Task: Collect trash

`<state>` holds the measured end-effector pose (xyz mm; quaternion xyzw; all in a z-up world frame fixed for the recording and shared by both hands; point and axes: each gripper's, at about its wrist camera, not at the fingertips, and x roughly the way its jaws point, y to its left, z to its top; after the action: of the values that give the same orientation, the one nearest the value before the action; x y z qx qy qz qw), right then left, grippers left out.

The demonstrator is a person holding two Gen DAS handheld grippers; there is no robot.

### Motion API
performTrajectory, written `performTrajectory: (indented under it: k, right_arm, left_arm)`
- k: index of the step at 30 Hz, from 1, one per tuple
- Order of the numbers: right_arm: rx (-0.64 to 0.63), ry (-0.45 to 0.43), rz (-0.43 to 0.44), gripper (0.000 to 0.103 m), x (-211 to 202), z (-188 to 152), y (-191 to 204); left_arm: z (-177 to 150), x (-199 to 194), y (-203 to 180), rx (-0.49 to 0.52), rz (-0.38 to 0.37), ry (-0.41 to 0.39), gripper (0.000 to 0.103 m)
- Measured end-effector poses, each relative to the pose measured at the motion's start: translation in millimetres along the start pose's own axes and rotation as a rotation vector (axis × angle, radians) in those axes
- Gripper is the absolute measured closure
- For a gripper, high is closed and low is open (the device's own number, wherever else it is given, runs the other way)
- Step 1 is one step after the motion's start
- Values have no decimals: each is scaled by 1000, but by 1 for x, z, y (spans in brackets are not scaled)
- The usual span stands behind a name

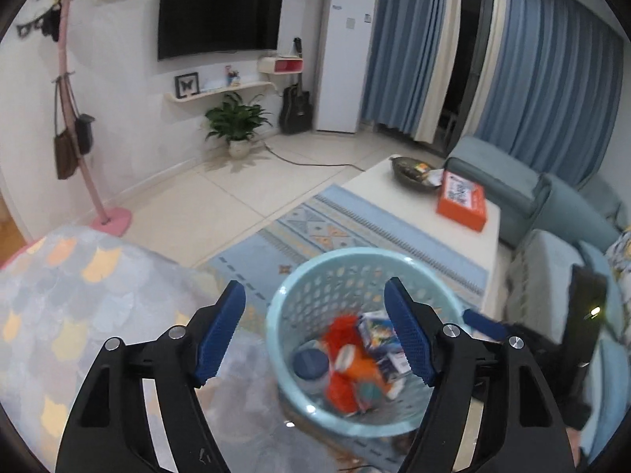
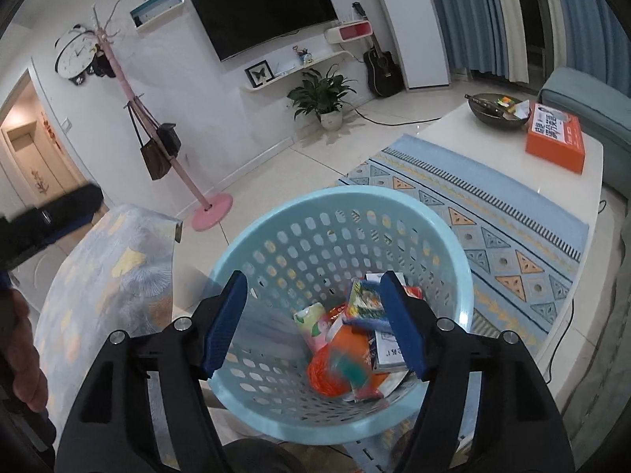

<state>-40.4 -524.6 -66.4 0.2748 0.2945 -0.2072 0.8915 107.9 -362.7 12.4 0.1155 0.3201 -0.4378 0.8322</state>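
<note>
Hovering nearest the lens: right gripper, jaws standing apart with nothing clamped between them, pointing down into the light-blue basket. Lying in the basket's bottom: trash, a heap of orange wrapper, small cartons and a pale packet, partly blurred. Standing on the patterned rug, that basket, just beside a fabric-covered seat at its left. Hanging at the basket's left rim in the other view: left gripper, jaws likewise spread wide and gripping nothing. Stretching to the right of the rug: white desk, carrying an orange box and a dark bowl at its far end. Standing farther off, against the far wall: pink coat stand, potted plant, guitar, wall television.
</note>
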Motion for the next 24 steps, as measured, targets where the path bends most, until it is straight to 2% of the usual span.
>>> performTrajectory:
  k: [5, 8, 9, 12, 15, 19, 24]
  right_arm:
    - [22, -49, 24, 37, -23, -5, -3]
    - [27, -69, 37, 37, -42, -18, 10]
    - [18, -68, 36, 36, -44, -22, 14]
    - [-51, -62, -5, 24, -54, -55, 49]
    - [-138, -40, -49, 23, -55, -90, 82]
    - [-268, -63, -127, 18, -63, -128, 129]
    - [-221, -145, -104, 11, -90, -122, 152]
  left_arm:
    - [-5, -37, 14, -14, 46, -45, 30]
    - [-21, -71, 23, -31, 108, -76, 26]
    - [-26, -80, 26, -37, 118, -82, 21]
    - [-54, -117, 39, -56, 191, -117, 12]
    - [-92, -150, 53, -68, 304, -143, 8]
    - [-128, -174, 66, -80, 404, -108, 8]
    - [-157, -194, 86, -155, 422, -85, 8]
